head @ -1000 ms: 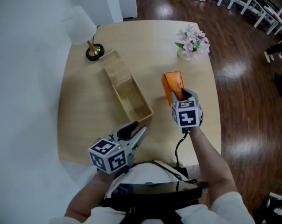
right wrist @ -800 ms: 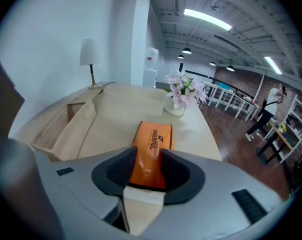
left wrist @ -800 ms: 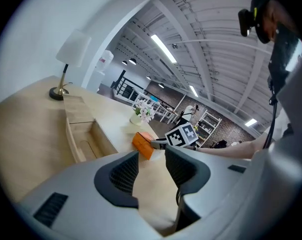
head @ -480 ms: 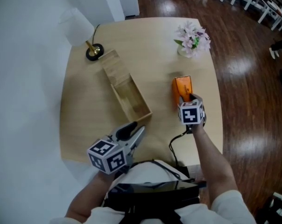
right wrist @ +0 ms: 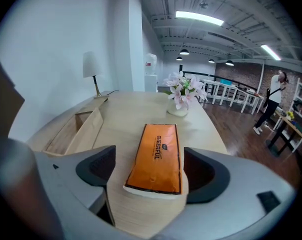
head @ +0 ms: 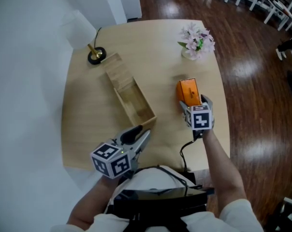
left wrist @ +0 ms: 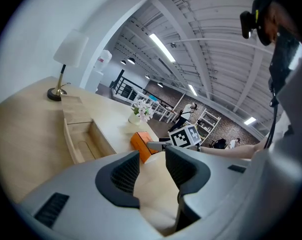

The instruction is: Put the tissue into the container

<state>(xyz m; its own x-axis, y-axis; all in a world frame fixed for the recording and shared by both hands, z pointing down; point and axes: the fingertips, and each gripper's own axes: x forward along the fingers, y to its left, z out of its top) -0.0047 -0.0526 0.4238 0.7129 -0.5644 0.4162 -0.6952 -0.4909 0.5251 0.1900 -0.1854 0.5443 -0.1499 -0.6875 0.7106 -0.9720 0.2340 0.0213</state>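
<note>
An orange tissue pack [head: 188, 91] [right wrist: 156, 154] lies flat on the light wooden table, right of the open wooden container [head: 118, 96] [right wrist: 71, 129]. My right gripper [head: 193, 102] [right wrist: 148, 168] has just been opening its jaws. They stand wide on either side of the pack's near end, with a gap at each pad. Near the table's front edge, my left gripper [head: 138, 134] [left wrist: 148, 165] is open with nothing between its fingers. It points at the container [left wrist: 83, 140] and the pack [left wrist: 139, 140].
A white-shaded lamp with a brass foot [head: 95, 55] stands at the back left, by the container's slid-back lid. A vase of pink flowers [head: 196, 40] sits at the back right. The table's right edge [head: 225, 115] is close to the pack; dark wooden floor lies beyond.
The right gripper carried the pack right and down, laid it flat on the table, and its jaws came apart. The left gripper has not moved.
</note>
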